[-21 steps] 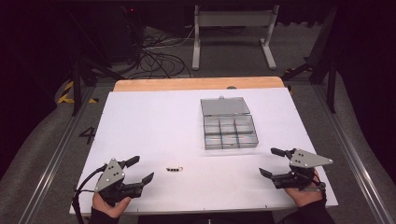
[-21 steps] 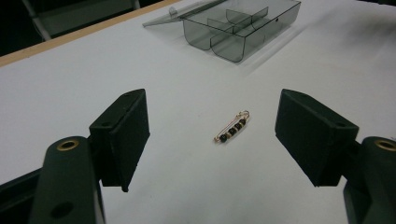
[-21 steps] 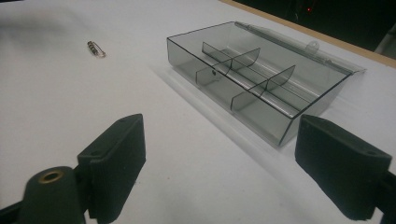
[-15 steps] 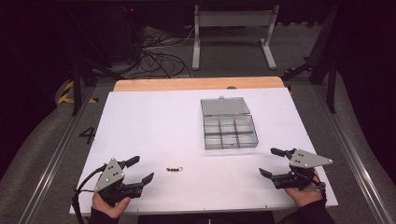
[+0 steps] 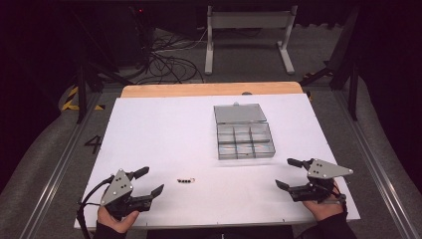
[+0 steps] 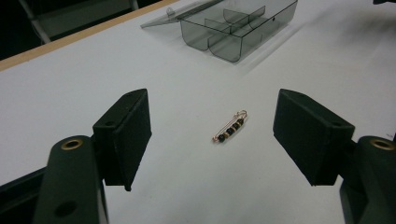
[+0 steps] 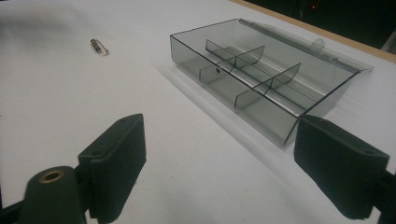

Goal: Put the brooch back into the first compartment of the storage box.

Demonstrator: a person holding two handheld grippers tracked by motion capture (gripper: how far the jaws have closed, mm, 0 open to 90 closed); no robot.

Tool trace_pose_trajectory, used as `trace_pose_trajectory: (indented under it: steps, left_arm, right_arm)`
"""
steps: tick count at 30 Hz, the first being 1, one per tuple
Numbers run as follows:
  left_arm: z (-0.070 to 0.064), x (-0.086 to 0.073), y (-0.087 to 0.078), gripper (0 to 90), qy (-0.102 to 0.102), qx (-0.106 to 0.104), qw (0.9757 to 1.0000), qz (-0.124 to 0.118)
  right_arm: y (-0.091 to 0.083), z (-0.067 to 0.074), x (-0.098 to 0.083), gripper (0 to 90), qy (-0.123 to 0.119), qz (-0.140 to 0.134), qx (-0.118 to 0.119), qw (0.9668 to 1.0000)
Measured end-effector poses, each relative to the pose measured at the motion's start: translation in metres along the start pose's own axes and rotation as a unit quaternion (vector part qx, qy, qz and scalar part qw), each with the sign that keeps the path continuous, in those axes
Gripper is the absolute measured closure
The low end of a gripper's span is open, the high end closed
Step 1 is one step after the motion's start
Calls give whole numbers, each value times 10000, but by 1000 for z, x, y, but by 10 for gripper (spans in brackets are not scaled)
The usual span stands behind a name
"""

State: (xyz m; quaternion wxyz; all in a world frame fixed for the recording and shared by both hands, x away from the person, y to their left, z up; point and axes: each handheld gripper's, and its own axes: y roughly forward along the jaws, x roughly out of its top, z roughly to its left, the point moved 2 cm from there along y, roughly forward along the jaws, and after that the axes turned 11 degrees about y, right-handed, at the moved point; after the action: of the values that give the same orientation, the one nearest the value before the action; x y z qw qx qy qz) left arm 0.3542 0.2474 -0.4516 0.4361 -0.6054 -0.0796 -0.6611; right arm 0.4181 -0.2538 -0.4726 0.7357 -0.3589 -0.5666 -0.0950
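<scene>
A small safety pin strung with dark and gold beads (image 5: 186,180) (image 6: 230,127) (image 7: 98,46) lies on the white table top near its front edge. My left gripper (image 5: 149,181) (image 6: 212,140) rests at the front left, open, jaws wide apart, with the pin a short way ahead of them. At the front right my right gripper (image 5: 288,174) (image 7: 219,163) is open too, holding nothing. A clear smoky compartment box (image 5: 244,140) (image 6: 233,25) (image 7: 261,84) stands with its lid folded back, right of centre; its compartments look empty.
The white table top (image 5: 164,129) ends in a wooden strip (image 5: 209,90) at the far side. Beyond it are a metal stand (image 5: 247,30) and loose cables (image 5: 169,59) on the floor. A rail (image 5: 54,169) runs along the table's left.
</scene>
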Motion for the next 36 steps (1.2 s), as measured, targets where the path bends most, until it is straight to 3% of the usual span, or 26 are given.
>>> trace_pose_trajectory:
  steps: [3,13,28,36]
  left_arm:
    - [1,0,-1,281,-101,-52,9999,-7]
    - [2,3,0,281,-149,-103,9998,1]
    - [7,18,7,286,-25,-193,9998,45]
    - [10,31,15,288,-1,-356,9994,-17]
  right_arm:
    - [0,0,0,176,-18,22,-4,10000]
    - [1,0,-1,181,-5,43,23,10000]
    - [3,1,-1,183,18,90,43,9999]
    - [4,1,-1,183,18,121,54,9999]
